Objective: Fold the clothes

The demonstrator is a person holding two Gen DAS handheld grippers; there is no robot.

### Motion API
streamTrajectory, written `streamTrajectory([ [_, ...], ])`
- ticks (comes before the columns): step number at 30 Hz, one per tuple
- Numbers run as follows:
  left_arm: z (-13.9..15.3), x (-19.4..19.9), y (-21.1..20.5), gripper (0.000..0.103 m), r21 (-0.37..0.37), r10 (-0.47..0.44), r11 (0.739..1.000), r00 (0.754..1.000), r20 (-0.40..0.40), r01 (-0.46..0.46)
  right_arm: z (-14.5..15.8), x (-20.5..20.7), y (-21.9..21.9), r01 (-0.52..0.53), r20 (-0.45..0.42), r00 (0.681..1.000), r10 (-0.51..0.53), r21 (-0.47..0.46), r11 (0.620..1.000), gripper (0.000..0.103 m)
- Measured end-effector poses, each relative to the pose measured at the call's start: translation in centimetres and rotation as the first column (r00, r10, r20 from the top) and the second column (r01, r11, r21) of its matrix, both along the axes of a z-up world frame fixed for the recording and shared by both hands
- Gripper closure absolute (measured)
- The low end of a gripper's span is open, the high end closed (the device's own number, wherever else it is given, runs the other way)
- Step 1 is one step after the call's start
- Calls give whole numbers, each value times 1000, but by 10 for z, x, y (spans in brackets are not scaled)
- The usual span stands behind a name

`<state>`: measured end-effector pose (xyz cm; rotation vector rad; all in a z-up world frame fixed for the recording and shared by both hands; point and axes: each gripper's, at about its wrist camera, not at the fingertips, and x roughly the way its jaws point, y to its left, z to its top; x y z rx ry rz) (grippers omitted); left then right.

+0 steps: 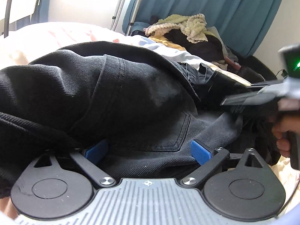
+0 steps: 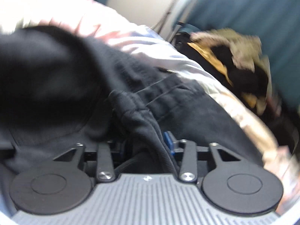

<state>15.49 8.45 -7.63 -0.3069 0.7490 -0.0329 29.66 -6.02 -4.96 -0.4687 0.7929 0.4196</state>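
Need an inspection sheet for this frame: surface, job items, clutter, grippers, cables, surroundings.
Surface: bed with a pale patterned cover, mostly hidden under dark clothing.
Job's things: black jeans bunched in front, back pocket showing; black sweatpants lie beside them, gathered waistband visible.
Clutter: heap of clothes at the far edge, cream fleece on dark and yellow items.
Grippers: left gripper open, blue fingers spread wide with jeans fabric between them. Right gripper narrowed on a fold of the sweatpants; picture blurred.
Cables: thin dark lead near the right gripper's body.
Surroundings: teal curtain, metal pole, pale wall.
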Motion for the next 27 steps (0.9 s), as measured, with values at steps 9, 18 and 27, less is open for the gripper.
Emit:
streamTrajectory([
  [9, -1, -5, -8, 5, 46, 1, 999, 1000, 20, -2, 92, -7, -101, 182, 55, 970, -236, 476, 860, 83],
  [18, -2, -6, -14, 4, 93, 6, 996, 1000, 21, -8, 157, -26, -258, 308, 134, 848, -513, 664, 682, 85],
  [27, -2, -17, -17, 4, 105, 27, 994, 999, 24, -29, 117, -55, -458, 312, 129, 563, -817, 882, 354, 87],
])
